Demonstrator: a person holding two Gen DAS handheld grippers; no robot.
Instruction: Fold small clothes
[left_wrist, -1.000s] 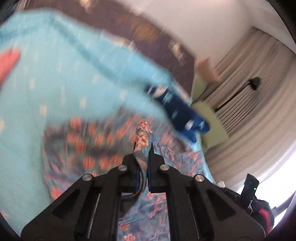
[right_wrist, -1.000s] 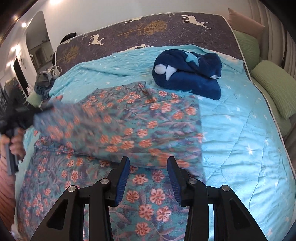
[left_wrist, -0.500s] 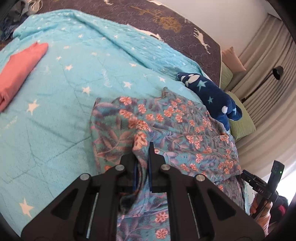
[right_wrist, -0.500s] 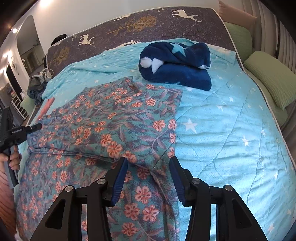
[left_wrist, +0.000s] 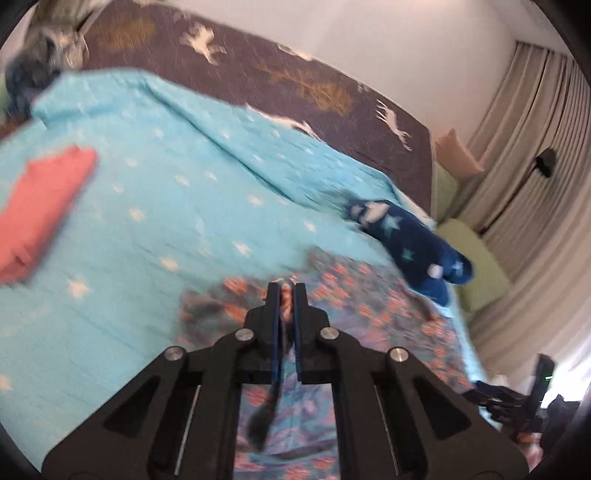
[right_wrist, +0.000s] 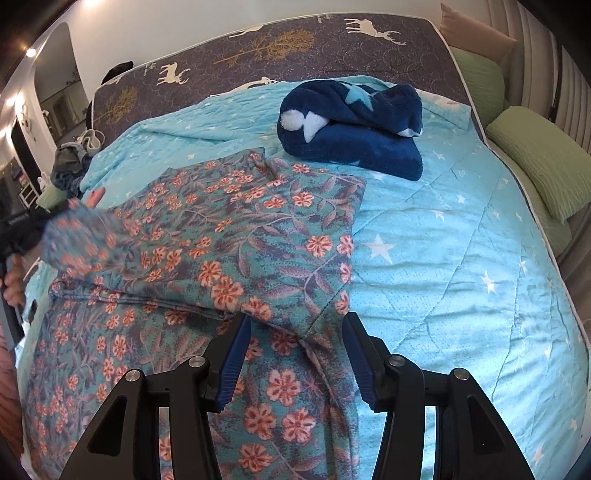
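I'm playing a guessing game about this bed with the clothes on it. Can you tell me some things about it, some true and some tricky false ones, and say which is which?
1. The left gripper has its fingers shut on a bit of the flowery cloth. True.
2. The right gripper is squeezing the flowery cloth tight. False: its fingers stand apart and have just been opening; the cloth lies under them, unpinched.
3. A dark blue blanket with stars sits bunched up on the bed beyond the flowery cloth. True.
4. The folded pink cloth lies on top of the blue blanket. False: it lies by itself on the light blue bedspread, far from the blanket.
5. The pillows by the curtain are red. False: they are green.
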